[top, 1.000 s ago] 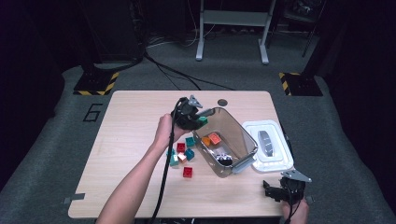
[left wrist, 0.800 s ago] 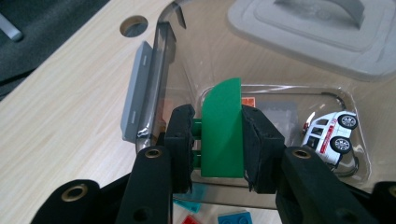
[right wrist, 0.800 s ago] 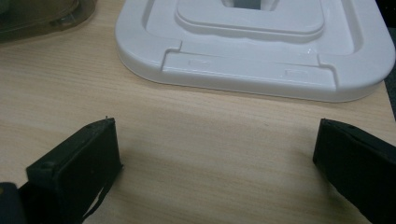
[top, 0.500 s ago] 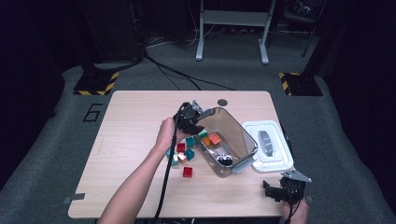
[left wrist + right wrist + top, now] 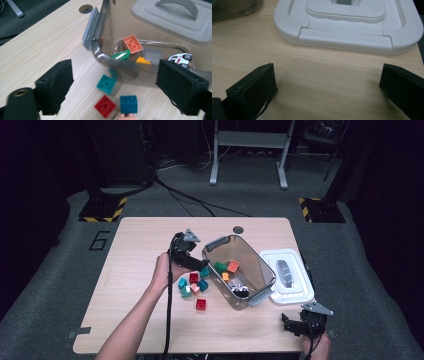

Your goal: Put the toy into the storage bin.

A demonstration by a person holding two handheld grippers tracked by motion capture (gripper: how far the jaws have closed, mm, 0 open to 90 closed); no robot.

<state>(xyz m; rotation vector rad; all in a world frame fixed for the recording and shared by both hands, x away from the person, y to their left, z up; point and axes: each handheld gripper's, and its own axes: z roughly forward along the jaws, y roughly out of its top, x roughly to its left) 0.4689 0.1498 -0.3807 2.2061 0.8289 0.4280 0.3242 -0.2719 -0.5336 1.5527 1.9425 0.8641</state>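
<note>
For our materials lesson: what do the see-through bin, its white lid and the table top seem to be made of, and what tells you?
Bin: smoky clear plastic, glossy; the bricks inside show through its wall.
White lid: moulded plastic, smooth with a soft sheen and rounded steps.
Table top: pale wood or wood-look laminate, matt, with fine grain lines; which one is unclear.

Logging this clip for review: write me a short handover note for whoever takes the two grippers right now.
Left gripper: open, empty, beside the clear bin's near wall, over the loose bricks.
Right gripper: open, empty, at the table's near edge in front of the white lid.
In the bin: orange brick, green brick, yellow piece, toy car.
On the table beside it: teal brick, red brick, blue brick, others.
Likely left: remaining bricks into the bin, perhaps then the lid.
</note>
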